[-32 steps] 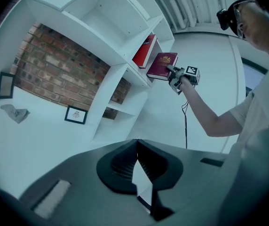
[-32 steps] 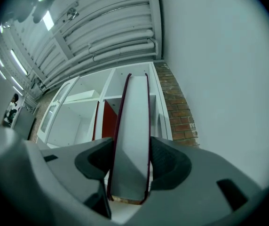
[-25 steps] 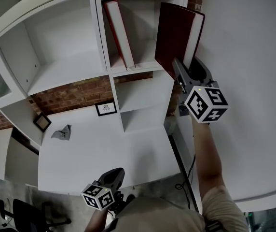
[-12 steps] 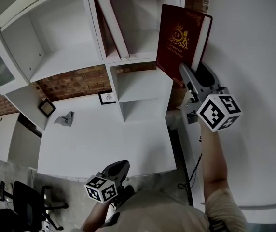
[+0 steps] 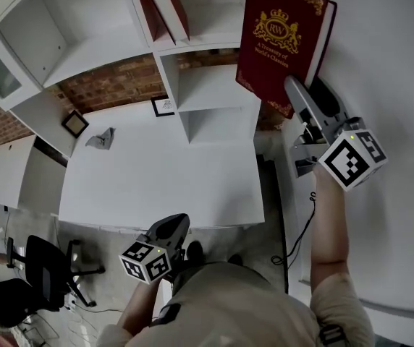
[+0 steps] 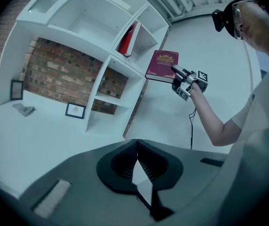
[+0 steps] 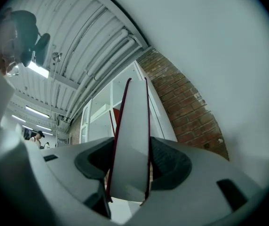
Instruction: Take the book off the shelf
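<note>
A dark red book (image 5: 283, 38) with a gold crest hangs in the air, off the white shelf unit (image 5: 207, 85) and to its right. My right gripper (image 5: 301, 96) is shut on its lower edge. The right gripper view shows the book's white page edge (image 7: 132, 145) clamped between both pads. In the left gripper view the book (image 6: 162, 66) and right gripper (image 6: 179, 74) float beside the shelf. My left gripper (image 5: 174, 226) is low by the table's front edge, jaws shut (image 6: 137, 142) with nothing between them.
A second red book (image 5: 165, 6) still leans in the upper shelf compartment. On the white table (image 5: 156, 186) stand two small picture frames (image 5: 163, 106) and a grey crumpled object (image 5: 101, 137). A black office chair (image 5: 44, 266) is at lower left, and a white wall at right.
The red book has come out of the shelf compartment, moving right and toward me with the right gripper, and has rolled so its gold-printed cover faces up. The left gripper shifted slightly.
</note>
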`<state>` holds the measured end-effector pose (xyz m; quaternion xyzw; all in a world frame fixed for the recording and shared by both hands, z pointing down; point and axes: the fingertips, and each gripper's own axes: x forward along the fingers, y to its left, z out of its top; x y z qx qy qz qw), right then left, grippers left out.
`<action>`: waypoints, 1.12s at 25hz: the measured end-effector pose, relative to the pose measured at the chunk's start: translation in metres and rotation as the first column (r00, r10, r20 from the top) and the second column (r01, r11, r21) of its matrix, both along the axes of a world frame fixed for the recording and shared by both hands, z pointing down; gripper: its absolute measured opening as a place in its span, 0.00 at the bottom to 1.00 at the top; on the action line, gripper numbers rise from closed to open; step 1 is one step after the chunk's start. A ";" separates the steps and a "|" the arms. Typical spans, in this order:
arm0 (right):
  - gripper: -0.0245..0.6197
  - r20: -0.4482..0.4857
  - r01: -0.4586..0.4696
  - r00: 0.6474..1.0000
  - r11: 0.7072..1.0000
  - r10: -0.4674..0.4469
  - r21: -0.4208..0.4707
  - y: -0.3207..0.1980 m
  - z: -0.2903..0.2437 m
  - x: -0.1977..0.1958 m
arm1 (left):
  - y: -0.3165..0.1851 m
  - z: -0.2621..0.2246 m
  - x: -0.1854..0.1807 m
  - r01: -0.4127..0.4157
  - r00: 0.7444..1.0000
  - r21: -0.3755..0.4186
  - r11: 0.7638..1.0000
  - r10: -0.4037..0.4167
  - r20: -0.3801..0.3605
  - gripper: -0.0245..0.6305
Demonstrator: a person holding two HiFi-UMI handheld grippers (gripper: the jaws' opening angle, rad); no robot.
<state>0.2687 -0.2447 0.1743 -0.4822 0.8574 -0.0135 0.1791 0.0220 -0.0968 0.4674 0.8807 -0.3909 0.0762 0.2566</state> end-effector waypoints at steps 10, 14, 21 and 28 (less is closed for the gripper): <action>0.36 0.083 0.169 0.983 0.983 -0.162 -0.077 0.012 0.036 -0.036 | 0.030 0.012 -0.066 0.198 0.979 -0.026 0.980 -0.196 0.058 0.04; 0.36 0.131 0.228 0.968 0.970 -0.216 -0.089 0.028 0.037 -0.058 | 0.028 0.006 -0.082 0.181 0.983 0.000 0.983 -0.181 0.041 0.04; 0.36 0.161 0.271 0.955 0.953 -0.248 -0.138 0.045 0.045 -0.109 | 0.016 0.004 -0.121 0.160 0.987 0.011 0.987 -0.159 -0.027 0.04; 0.36 0.250 0.279 0.942 0.935 -0.223 -0.220 0.061 0.071 -0.143 | 0.011 0.014 -0.156 0.122 0.989 0.004 0.992 -0.122 -0.085 0.04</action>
